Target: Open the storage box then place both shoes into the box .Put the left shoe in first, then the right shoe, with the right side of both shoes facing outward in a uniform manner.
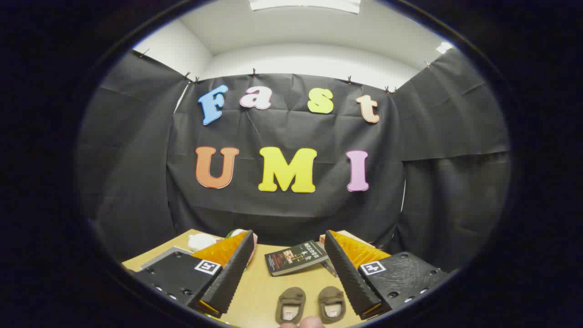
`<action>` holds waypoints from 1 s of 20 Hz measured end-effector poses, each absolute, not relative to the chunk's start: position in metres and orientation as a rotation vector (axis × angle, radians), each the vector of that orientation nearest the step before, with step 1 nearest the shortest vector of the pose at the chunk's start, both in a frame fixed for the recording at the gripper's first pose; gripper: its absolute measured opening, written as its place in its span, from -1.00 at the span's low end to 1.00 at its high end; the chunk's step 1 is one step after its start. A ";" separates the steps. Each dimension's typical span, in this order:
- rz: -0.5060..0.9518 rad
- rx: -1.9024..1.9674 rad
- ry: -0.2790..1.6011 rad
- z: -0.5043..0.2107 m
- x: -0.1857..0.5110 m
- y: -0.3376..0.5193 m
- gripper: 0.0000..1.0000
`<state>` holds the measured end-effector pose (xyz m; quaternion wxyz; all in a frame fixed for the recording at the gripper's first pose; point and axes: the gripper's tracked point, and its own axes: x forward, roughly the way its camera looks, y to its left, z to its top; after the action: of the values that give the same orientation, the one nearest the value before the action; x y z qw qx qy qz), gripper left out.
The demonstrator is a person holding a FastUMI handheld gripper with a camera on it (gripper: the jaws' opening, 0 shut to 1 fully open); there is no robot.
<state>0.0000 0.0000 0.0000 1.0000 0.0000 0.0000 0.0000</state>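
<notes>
You held the gripper [288, 273] spread wide above 2 shoes [310, 304]; mixing up left and right risked wrong order.

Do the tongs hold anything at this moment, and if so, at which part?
Nothing is held. The tongs stand open above the tan wooden table, with the pair of small brown shoes lying between the fingers, untouched.

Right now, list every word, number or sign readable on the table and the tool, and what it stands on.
None can be quoted.
Book: cover print too small to read.
Shoes: insole labels blurred.
Tool, open, shoes lying between its fingers: a square black-and-white marker on each finger, no words.
</notes>
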 end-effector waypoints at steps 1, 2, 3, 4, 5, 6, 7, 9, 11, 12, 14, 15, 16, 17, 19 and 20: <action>-0.005 -0.005 0.006 0.000 0.000 -0.003 0.90; -0.010 -0.008 0.007 -0.001 0.000 -0.005 0.90; -0.012 -0.008 0.010 -0.001 -0.001 -0.006 0.90; -0.015 -0.007 0.007 -0.001 -0.002 -0.008 0.90; -0.020 -0.007 0.006 0.000 -0.001 -0.010 0.90; -0.021 -0.006 0.008 -0.002 -0.002 -0.012 0.90; -0.020 -0.008 0.009 -0.003 -0.002 -0.013 0.89; -0.015 -0.013 0.007 -0.001 -0.002 -0.013 0.90; -0.008 -0.016 0.003 0.000 0.001 -0.011 0.89; -0.004 -0.017 0.000 0.001 0.002 -0.010 0.90; 0.007 -0.019 -0.006 0.003 0.004 -0.006 0.89; 0.011 -0.022 -0.010 0.003 0.005 -0.004 0.89; 0.018 -0.022 -0.010 0.003 0.006 -0.003 0.89; 0.023 -0.021 -0.007 0.002 0.007 -0.001 0.89; 0.031 -0.017 -0.002 0.001 0.009 0.000 0.90; 0.035 -0.013 0.000 -0.001 0.011 0.001 0.90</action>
<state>0.0107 0.0006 -0.0013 0.9998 -0.0067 0.0001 0.0175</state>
